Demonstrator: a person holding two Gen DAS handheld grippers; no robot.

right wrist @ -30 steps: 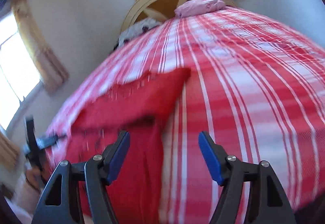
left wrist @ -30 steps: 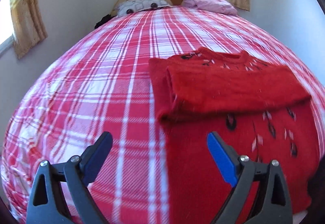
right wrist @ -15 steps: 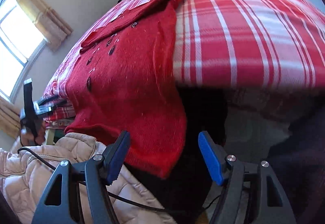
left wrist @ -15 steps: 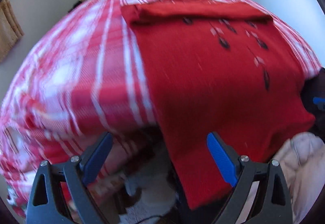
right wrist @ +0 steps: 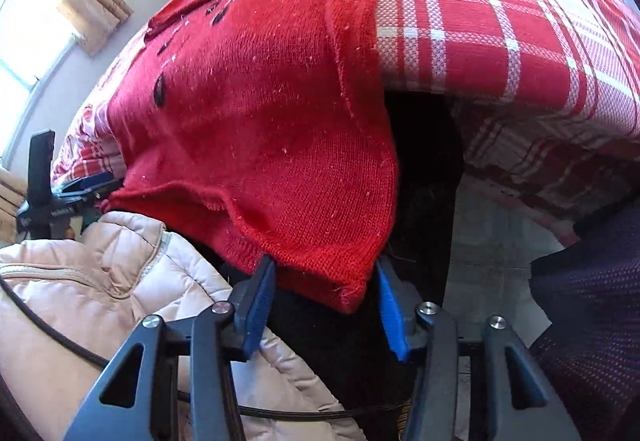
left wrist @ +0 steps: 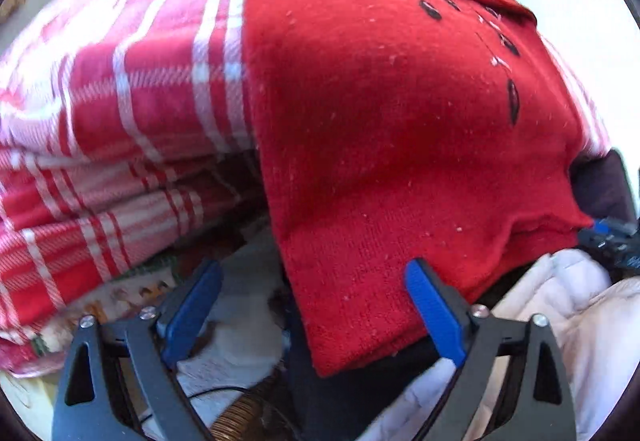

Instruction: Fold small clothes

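Over the near edge of the bed, your red sweater (left wrist: 380, 129) lies front-up on the red plaid bedspread (left wrist: 132, 89), its hem hanging off the mattress toward you. At the far end a band of the same red knit is already folded across the chest; from these views it looks like the sleeves are turned in, so the first folds seem done and the bottom-to-top fold is what remains.

Your right gripper (right wrist: 324, 305) has its jaws closing around the right hem corner; the knit sits between the blue pads, but they do not yet clearly press on it. Your left gripper (left wrist: 316, 309) is wide, jaws beginning to close, with the left hem corner hanging between them, the edge of the cloth near the right pad and a clear gap on the other side.

A pale puffer jacket (right wrist: 100, 281) shows under the hem. Neither corner looks secured yet, so you still have to pinch both, lift the hem and carry it up over the body toward the collar.
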